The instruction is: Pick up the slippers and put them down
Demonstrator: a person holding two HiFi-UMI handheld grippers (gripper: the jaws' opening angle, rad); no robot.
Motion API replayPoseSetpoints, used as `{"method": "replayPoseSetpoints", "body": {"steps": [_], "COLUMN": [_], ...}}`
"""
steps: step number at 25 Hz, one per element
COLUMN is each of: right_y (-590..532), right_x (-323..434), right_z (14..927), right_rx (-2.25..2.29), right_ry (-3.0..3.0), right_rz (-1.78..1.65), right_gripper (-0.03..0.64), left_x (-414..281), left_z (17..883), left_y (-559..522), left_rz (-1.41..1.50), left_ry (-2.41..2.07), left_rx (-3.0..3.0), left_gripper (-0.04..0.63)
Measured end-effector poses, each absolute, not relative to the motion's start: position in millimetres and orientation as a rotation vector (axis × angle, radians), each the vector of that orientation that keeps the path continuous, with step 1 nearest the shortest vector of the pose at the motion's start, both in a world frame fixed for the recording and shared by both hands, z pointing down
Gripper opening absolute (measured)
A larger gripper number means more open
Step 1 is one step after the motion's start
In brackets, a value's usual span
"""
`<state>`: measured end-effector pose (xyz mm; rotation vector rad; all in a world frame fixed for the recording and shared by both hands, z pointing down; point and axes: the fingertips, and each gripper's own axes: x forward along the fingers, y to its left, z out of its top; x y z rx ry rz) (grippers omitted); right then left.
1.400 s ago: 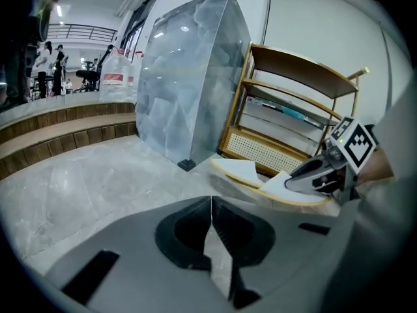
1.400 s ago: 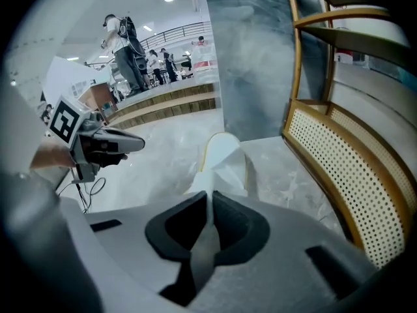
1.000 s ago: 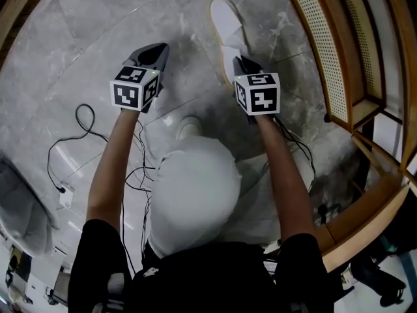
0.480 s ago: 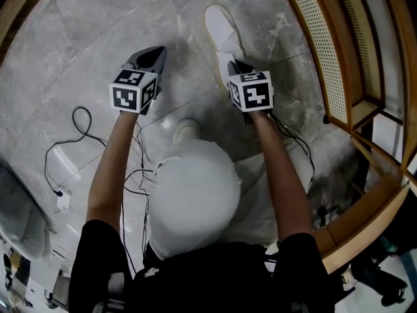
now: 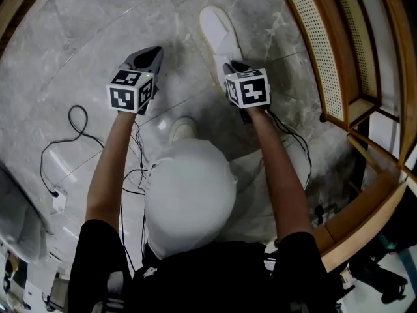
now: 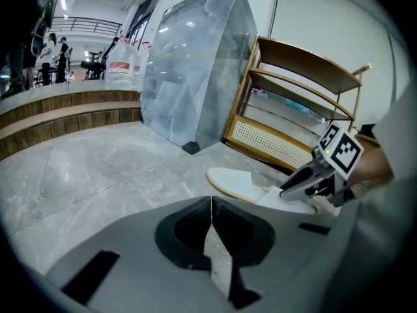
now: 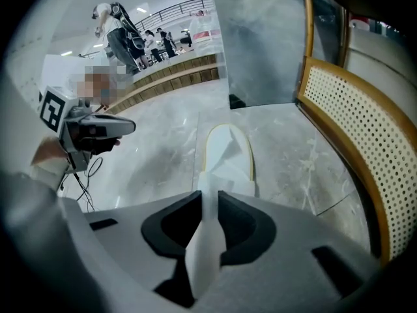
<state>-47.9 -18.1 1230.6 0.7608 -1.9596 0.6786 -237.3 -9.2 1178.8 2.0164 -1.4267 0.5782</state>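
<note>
A white slipper lies on the grey marble floor, toe pointing away from me. My right gripper points steeply down at its near end. In the right gripper view the slipper's white upper fills the gap between the pads of that gripper, whose jaws are opening. My left gripper hovers over bare floor to the left of the slipper. Its jaws meet with nothing between them. The left gripper view shows the slipper with the right gripper on it.
A wooden shoe rack with a cane panel runs along the right. Black cables trail over the floor at the left. A big marble block stands beyond. My own shoe shows below the grippers. People stand far off.
My right gripper has sunk a little and drifted left with the slipper's near end. The left gripper has hardly moved.
</note>
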Motion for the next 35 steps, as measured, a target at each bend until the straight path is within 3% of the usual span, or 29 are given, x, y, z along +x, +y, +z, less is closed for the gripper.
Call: {"method": "replayPoseSetpoints", "body": {"steps": [8, 19, 35], "right_y": [-19.1, -32.9, -41.7], "right_x": [-46.6, -42.7, -47.7], "right_z": [1221.2, 1192.7, 1047.0], "right_rx": [0.764, 0.812, 0.844], "right_ry": [-1.975, -1.974, -2.008], "right_rz": [0.673, 0.638, 0.716], "right_gripper": [0.080, 0.000, -0.002], "left_x": [-234.2, -234.3, -227.9], "left_z": [1174.5, 1152.0, 1015.8], "left_y": [-6.0, -11.3, -8.0], "left_rz": [0.547, 0.560, 0.596], "left_ry": [-1.434, -1.432, -1.341], "left_rx": [2.006, 2.012, 1.987], "left_gripper": [0.006, 0.006, 0.006]}}
